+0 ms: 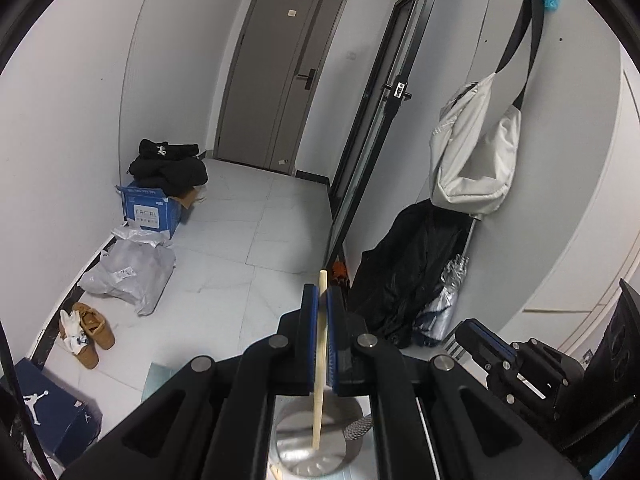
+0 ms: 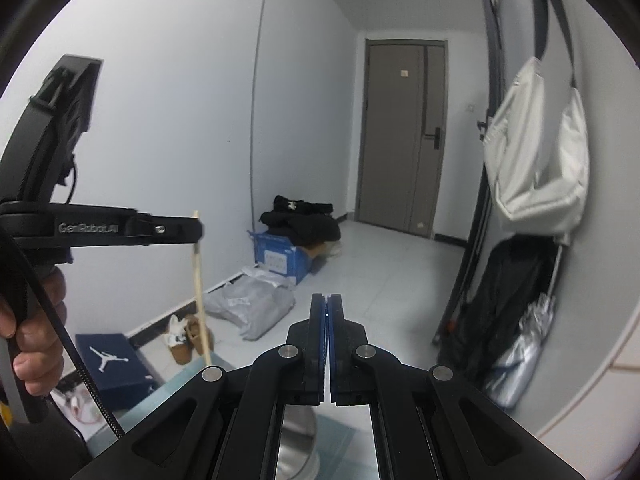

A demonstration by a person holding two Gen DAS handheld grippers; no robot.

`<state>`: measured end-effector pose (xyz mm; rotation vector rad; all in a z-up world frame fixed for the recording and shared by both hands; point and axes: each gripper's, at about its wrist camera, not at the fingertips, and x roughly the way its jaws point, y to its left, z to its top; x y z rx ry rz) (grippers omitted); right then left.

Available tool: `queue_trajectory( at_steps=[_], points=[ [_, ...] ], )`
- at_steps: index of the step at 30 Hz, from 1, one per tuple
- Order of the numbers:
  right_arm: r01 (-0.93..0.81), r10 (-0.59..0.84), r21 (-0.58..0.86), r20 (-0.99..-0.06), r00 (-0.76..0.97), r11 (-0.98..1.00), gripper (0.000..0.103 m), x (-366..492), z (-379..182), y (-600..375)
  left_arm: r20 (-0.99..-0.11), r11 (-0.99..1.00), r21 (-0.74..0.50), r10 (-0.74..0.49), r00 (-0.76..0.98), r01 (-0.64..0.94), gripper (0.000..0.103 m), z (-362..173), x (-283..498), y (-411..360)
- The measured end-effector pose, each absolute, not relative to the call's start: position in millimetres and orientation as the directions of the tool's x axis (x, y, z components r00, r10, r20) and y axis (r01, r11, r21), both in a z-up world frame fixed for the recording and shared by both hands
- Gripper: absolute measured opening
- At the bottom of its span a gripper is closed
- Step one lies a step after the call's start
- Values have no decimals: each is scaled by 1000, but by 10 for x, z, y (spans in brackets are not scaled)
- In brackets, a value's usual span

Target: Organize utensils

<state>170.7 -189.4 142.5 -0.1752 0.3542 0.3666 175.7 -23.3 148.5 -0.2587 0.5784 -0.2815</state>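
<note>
My left gripper [image 1: 322, 294] is shut on a pale wooden chopstick [image 1: 320, 360] and holds it nearly upright. The chopstick's lower end hangs inside a round steel cup [image 1: 312, 456] seen below the jaws. A grey mesh-handled utensil [image 1: 357, 428] rests on the cup's right rim. In the right wrist view the left gripper [image 2: 196, 232] shows at the left, the chopstick [image 2: 200, 288] hanging down from it. My right gripper [image 2: 327, 300] is shut and empty, held above the steel cup [image 2: 298, 440]. It also shows at the right of the left wrist view [image 1: 486, 340].
A pale blue-green mat [image 2: 176, 392] lies under the cup. On the tiled floor are a blue carton [image 1: 150, 210] with black clothes, grey plastic bags [image 1: 128, 272], brown shoes [image 1: 90, 334] and a dark shoe box [image 1: 48, 404]. A white bag [image 1: 476, 152] hangs on the right wall above a black coat [image 1: 404, 276].
</note>
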Motion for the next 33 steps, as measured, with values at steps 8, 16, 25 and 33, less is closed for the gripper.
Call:
queue_trajectory(
  at_steps=[8, 16, 25, 33],
  points=[
    [-380, 315, -126, -356, 880, 917, 1, 2069, 1256, -1932, -514, 913, -335, -386, 766, 235, 1, 1274, 2104, -240],
    [-457, 381, -194, -331, 863, 868, 1, 2000, 990, -1839, -507, 897, -271, -441, 741, 349, 1, 1136, 2040, -358],
    [-509, 411, -181, -398, 820, 841, 1, 1999, 658, -1808, -530, 874, -224, -480, 699, 430, 1, 967, 1950, -394],
    [-527, 421, -142, -446, 790, 838, 2, 2045, 506, -1750, -590, 865, -252, -493, 639, 434, 2, 868, 2035, -436]
  ],
)
